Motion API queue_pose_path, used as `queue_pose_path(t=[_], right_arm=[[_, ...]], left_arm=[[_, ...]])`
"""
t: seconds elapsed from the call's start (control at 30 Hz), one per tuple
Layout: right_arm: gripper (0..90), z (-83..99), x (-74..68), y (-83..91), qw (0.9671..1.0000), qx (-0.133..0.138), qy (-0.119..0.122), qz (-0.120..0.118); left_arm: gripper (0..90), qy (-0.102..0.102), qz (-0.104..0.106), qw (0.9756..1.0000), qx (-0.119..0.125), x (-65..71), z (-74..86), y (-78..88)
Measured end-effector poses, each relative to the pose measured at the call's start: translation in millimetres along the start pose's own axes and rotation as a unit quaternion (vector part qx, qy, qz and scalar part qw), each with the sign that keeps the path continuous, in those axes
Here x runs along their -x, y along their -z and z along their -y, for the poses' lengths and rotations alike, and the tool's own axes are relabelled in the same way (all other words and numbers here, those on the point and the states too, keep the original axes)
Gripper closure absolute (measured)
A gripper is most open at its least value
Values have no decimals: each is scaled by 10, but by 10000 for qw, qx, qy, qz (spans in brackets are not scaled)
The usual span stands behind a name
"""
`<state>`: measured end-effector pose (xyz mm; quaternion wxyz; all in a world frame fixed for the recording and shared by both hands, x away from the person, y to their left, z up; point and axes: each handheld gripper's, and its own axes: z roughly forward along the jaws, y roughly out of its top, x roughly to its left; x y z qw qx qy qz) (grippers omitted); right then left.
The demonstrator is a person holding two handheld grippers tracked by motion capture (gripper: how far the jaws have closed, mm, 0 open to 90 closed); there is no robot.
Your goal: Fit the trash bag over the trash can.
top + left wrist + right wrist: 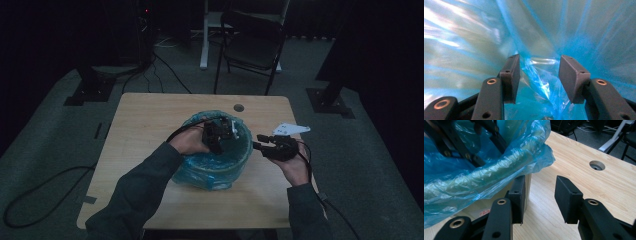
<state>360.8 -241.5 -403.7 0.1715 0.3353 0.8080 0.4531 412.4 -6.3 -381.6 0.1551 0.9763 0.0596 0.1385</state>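
- A round bin lined with a translucent blue plastic bag point(212, 165) stands at the centre of the high view, on a light wooden table point(145, 120) with rounded corners.
- The left gripper point(220, 134) reaches down into the mouth of the lined bin from the left, with the person's left hand point(190, 142) resting at the bin's left rim.
- In the left gripper view the blue bag film point(474, 37) surrounds the jaws on all sides, and a crumpled fold of the film point(539, 77) lies in the gap between the two black pads.
- The left jaws stand well apart; whether either pad touches the fold cannot be told, and nothing is clamped.
- The right gripper point(265, 146) hovers just beside the bin's right rim at centre right of the high view, held by the person's right hand point(295, 167), with a grey three-cornered plate point(289, 129) on top.
- In the right gripper view the bag's folded-over edge point(499, 165) fills the upper left, and the pale wall of the bin point(527, 192) shows beneath it, just behind the left pad.
- The right jaws are wide apart and hold nothing; bare table shows between them.
- Counted: one lined bin, one table, two grippers, one round hole in the table point(597, 165) at the upper right of the right gripper view.
- A dark folding chair point(252, 42) stands on the floor beyond the table, at the top centre of the high view.
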Motion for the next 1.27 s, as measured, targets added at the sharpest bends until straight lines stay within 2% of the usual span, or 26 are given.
queue_pose_path(t=[0.03,0.1,0.17,0.2,0.23,0.27,0.37,0.43,0.53,0.57,0.6,0.67,0.73,0.77,0.8,0.83,0.9,0.97,1.07,1.2,1.23,1.27], right_arm=[[603,3,3,4,10000,4,-4,5],[602,8,7,4,10000,2,-18,5],[600,11,6,5,10000,2,-14,3],[600,11,6,5,10000,2,-14,3],[600,11,6,7,10000,5,-11,1],[599,11,2,16,10000,13,-14,7],[600,14,6,30,10000,24,-21,15],[599,18,6,31,10000,24,-25,26],[598,16,2,28,10000,22,-7,23],[598,16,2,28,10000,22,-7,23],[598,15,1,27,10000,22,-8,22],[597,16,2,26,10000,19,-1,19],[598,18,7,27,10000,16,-2,25],[598,18,7,27,10000,16,-2,25],[597,19,7,28,10000,23,-7,27],[596,19,8,32,10000,27,-9,32],[596,18,7,34,10000,28,-11,31],[594,18,4,34,10000,27,-6,23],[593,18,6,35,10000,29,-4,24],[593,20,9,32,10000,24,-11,24],[593,21,9,30,10000,19,-7,24],[593,23,10,28,10000,12,-12,22]], left_arm=[[525,90,-26,9996,260,-15,23,72],[526,201,-58,9982,561,-30,51,166],[531,288,-149,9965,772,-41,85,252],[531,288,-149,9965,772,-41,85,252],[531,423,-207,9938,1008,-37,143,324],[540,480,-193,9923,1127,-33,182,353],[543,597,-332,9880,1384,-19,301,434],[543,753,-478,9817,1682,-33,396,510],[543,986,-571,9718,2064,-63,523,605],[543,986,-571,9718,2064,-63,523,605],[543,1129,-650,9655,2254,-75,604,650],[543,1231,-717,9606,2388,-90,676,694],[543,1354,-825,9531,2577,-95,748,742],[543,1354,-825,9531,2577,-95,748,742],[543,1468,-897,9456,2760,-96,824,777],[543,1501,-938,9435,2803,-96,853,784],[543,1568,-957,9408,2848,-109,908,791],[543,1613,-970,9404,2833,-124,953,792],[543,1677,-980,9383,2860,-138,1003,793],[543,1687,-995,9385,2843,-145,1037,785],[543,1720,-1011,9372,2861,-148,1055,779],[542,1729,-1012,9373,2851,-152,1065,780]])
